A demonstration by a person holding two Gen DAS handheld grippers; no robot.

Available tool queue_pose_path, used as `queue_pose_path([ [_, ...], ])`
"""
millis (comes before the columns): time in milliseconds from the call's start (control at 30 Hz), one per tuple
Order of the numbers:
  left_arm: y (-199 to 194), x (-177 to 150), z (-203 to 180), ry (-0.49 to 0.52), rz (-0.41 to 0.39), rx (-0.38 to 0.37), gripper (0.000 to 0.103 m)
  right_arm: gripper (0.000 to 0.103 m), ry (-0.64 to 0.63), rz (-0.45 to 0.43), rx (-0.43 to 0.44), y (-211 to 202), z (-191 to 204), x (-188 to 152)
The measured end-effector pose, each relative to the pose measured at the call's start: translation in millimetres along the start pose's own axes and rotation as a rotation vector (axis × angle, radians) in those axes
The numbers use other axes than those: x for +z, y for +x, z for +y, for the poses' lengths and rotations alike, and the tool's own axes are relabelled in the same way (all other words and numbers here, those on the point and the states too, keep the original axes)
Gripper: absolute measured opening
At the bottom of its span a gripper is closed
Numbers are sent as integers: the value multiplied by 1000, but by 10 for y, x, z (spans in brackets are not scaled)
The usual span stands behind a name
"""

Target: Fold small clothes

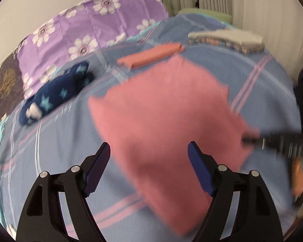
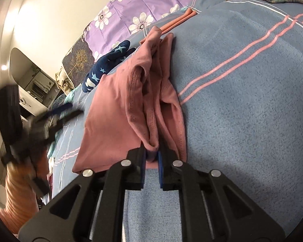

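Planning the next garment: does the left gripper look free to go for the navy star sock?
Probably yes. The left gripper is open and empty, and only bare blue bedspread lies between it and the navy star sock.

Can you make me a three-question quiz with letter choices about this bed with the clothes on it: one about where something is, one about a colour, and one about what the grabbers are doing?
1. Where is the dark blue starry sock?
A. On the blue bedspread, left of the pink garment
B. On top of the folded pile
C. In the left gripper

2. What colour is the flowered pillow?
A. Green
B. Purple
C. Yellow

3. How is the right gripper?
A. Wide open over the sock
B. Shut on the pink garment's edge
C. Holding the pillow

Answers:
1 A, the sock lies on the bedspread beside the pillow.
2 B, it is purple with white flowers.
3 B, bunched pink cloth sits pinched between its pads, while the left gripper stands open with nothing in it.
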State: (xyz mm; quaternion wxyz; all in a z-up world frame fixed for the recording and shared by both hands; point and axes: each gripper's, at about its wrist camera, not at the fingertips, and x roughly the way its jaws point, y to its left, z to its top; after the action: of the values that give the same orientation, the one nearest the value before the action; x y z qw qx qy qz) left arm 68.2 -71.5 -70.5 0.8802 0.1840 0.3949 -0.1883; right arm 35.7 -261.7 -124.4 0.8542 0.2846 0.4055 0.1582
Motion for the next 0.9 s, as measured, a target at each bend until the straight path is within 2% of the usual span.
queue_pose_path([
  [100, -32, -309, 57, -42, 27, 12, 79, 17, -21, 3, -21, 42, 32, 90],
  [167, -53, -417, 84, -72, 27, 0, 79, 6, -34, 2, -41, 54, 81, 125],
  [233, -72, -490, 114, -113, 20, -9, 79, 5, -17, -33, -13, -48, 101, 146],
  [300, -89, -532, 158, -149, 14, -21, 79, 4, -27, -102, 51, -279, 202, 186],
  [367, -91, -556, 171, -161, 10, -23, 82, 4, -75, -148, 11, -449, 307, 193],
  [433, -81, -582, 196, -168, 6, -17, 84, 5, -85, -119, -35, -413, 278, 195],
  [467, -61, -586, 203, -170, 10, -17, 84, 6, -71, -70, -57, -310, 196, 190],
  [500, -31, -596, 209, -173, 17, -16, 84, 12, -43, -12, -85, -191, 94, 167],
  [567, 1, -620, 206, -178, 25, -18, 84, 14, 2, 31, -100, -90, -51, 104],
  [600, 3, -633, 209, -181, 24, -19, 84, 15, 10, 18, -89, -148, -55, 66],
  [633, -7, -637, 215, -184, 19, -21, 84, 22, 9, 12, -94, -197, -51, 60],
  [700, -37, -627, 246, -197, 7, -30, 83, 24, -25, -39, -128, -349, 5, 65],
  [767, -89, -584, 279, -222, -21, -44, 63, 24, -71, -83, -126, -476, 80, 100],
  [833, -152, -500, 321, -267, -60, -106, 26, 22, -96, -96, -76, -497, 139, 165],
  [900, -174, -415, 305, -300, -92, -184, 14, 22, -111, -74, -15, -428, 197, 188],
])
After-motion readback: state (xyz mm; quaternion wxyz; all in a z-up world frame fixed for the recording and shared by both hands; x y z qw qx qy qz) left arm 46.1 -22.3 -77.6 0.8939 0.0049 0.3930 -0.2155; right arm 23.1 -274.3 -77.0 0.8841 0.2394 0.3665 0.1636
